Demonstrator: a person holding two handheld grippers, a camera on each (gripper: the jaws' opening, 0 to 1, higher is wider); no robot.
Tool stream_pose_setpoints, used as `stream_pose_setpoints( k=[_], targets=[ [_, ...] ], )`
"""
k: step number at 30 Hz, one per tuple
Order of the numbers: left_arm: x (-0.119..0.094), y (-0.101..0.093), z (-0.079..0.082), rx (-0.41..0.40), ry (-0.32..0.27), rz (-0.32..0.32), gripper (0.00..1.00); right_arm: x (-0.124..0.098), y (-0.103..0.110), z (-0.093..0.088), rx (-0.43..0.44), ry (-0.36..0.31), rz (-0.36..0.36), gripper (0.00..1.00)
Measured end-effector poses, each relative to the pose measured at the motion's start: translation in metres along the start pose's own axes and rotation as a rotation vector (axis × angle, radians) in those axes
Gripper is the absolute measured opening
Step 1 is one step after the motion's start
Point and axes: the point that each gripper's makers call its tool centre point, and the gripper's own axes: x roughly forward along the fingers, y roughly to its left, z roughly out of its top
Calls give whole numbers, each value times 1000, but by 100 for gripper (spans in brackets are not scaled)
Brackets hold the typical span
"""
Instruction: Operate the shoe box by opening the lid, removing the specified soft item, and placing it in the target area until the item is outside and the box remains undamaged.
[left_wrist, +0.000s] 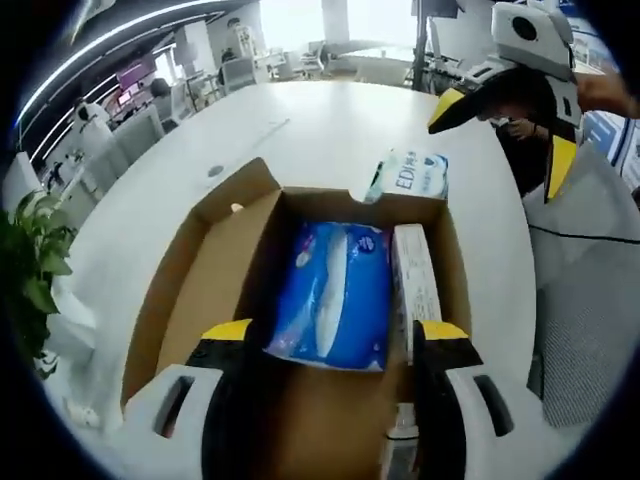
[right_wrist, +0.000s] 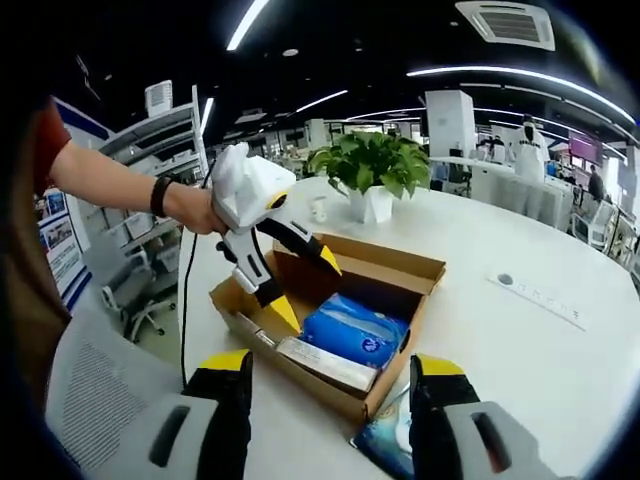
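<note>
In the left gripper view we look straight down into the open shoe box (left_wrist: 215, 270), its lid flap folded back toward the left. The blue soft pack (left_wrist: 330, 292) lies inside, slightly left of centre, with a long white carton (left_wrist: 415, 275) beside it against the right wall. The left gripper (left_wrist: 333, 335) hangs above the near end of the box with its yellow-tipped jaws spread wide; the near edge of the blue pack lies between the two tips, and we cannot tell whether either tip touches it. A second soft pack with a white and teal wrapper (left_wrist: 408, 175) rests on the white table (left_wrist: 310, 125) just beyond the far wall of the box. The right gripper (left_wrist: 505, 135) enters at the upper right, held over the table with its jaws apart and nothing between them.

In the right gripper view the left gripper (right_wrist: 300, 280) is held by a person's hand (right_wrist: 195, 208) over the box (right_wrist: 395, 270), jaws parted, the lower tip inside the box near the blue pack (right_wrist: 352, 330). The right gripper's own jaws (right_wrist: 330, 372) stand spread and empty near the box's near corner. A potted plant (right_wrist: 370, 170) stands on the table behind the box.
</note>
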Motion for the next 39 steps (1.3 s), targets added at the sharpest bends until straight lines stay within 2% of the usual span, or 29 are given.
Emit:
stream_pose_setpoints(
  k=[3, 15, 28, 33, 39],
  targets=[
    [7, -2, -6, 76, 51, -9, 63, 3, -1, 2, 1, 0, 2, 62],
    [25, 5, -1, 66, 66, -39, 62, 11, -6, 4, 4, 13, 11, 61],
    [51, -4, -17, 105, 149, -84, 61, 17, -5, 3, 8, 17, 25, 61],
    [51, -5, -21, 118, 148, -79, 58, 21, -3, 1, -2, 29, 34, 61],
    [44, -7, -33, 131, 151, -84, 56, 30, 1, 1, -16, 41, 51, 61]
  ],
)
